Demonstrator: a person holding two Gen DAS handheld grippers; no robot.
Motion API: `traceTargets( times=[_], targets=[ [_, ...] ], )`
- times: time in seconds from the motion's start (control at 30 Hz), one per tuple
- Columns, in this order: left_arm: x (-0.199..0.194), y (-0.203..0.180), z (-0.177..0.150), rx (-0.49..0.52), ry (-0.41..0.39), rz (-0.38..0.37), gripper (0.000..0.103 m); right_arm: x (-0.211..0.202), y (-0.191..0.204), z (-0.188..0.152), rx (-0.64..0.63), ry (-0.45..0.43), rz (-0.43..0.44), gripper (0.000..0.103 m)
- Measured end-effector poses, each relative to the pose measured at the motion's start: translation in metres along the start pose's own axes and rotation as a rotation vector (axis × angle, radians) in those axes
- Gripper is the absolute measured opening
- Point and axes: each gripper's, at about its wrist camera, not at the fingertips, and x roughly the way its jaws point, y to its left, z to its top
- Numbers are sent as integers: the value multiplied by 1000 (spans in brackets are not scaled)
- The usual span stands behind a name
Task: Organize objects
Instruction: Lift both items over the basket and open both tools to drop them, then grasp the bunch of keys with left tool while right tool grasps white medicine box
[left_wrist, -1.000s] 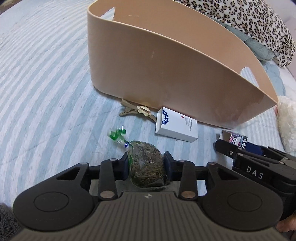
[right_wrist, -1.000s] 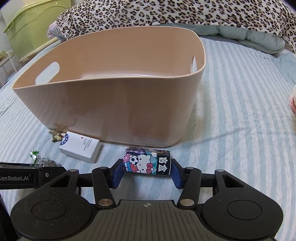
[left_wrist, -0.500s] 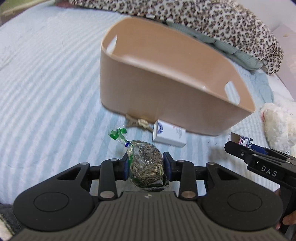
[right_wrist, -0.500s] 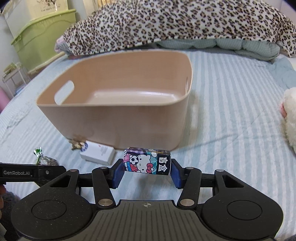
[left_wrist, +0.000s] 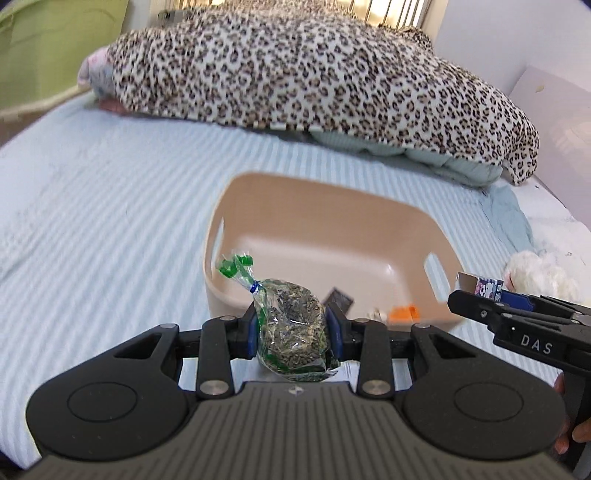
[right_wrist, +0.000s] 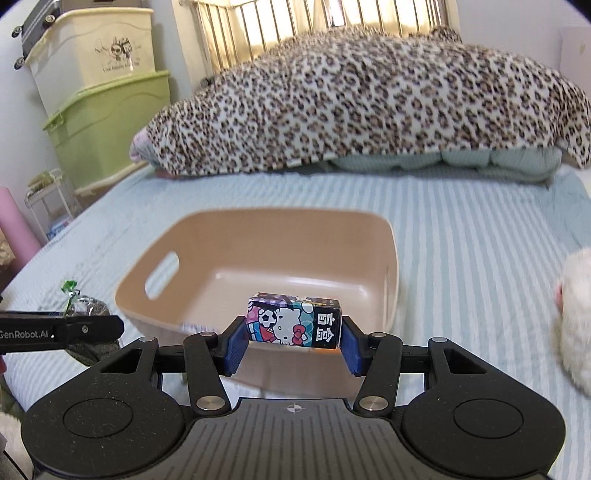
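Observation:
My left gripper (left_wrist: 291, 328) is shut on a clear bag of dried herbs (left_wrist: 290, 325) with a green twisted top, held above the near edge of the tan plastic basket (left_wrist: 321, 195). My right gripper (right_wrist: 293, 338) is shut on a small Hello Kitty carton (right_wrist: 293, 325), held above the near edge of the same basket (right_wrist: 258, 218). In the left wrist view the right gripper (left_wrist: 476, 299) and its carton (left_wrist: 480, 286) show at the right. In the right wrist view the herb bag (right_wrist: 83, 304) shows at the left. An orange item (left_wrist: 404, 313) and a dark item (left_wrist: 340, 298) lie inside the basket.
The basket sits on a blue striped bedspread (left_wrist: 110, 221). A leopard-print blanket (right_wrist: 369, 103) lies across the back. A white plush toy (left_wrist: 539, 273) is at the right. Green and cream storage bins (right_wrist: 99, 110) stand beside the bed at the left.
Both grippers have risen with their loads and now look down into the basket. The white box and twig ornament on the bed have dropped out of view.

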Motion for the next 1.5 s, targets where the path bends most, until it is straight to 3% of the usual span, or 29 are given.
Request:
traceTargets(
  times=[0.33, 0.8, 0.83, 0.9, 0.97, 1.0, 1.17, 1.5],
  targets=[
    [42, -9, 36, 67, -34, 47, 38, 27, 12, 28, -22, -37, -15, 49],
    [121, -17, 18, 176, 146, 118, 39, 93, 20, 10, -63, 113, -91, 49],
    [119, -15, 18, 163, 147, 108, 39, 94, 19, 9, -63, 123, -92, 57],
    [112, -13, 20, 138, 141, 89, 42, 93, 19, 7, -61, 132, -96, 61],
    [101, -14, 23, 136, 127, 86, 68, 87, 20, 7, -60, 124, -103, 71],
    [93, -14, 24, 142, 108, 86, 72, 83, 20, 7, -61, 114, -106, 74],
    [63, -11, 28, 151, 106, 58, 73, 60, 19, 11, -44, 76, -110, 91],
    [35, 6, 1, 202, 137, 67, 76, 25, 23, -6, -19, 79, -90, 101]
  ],
)
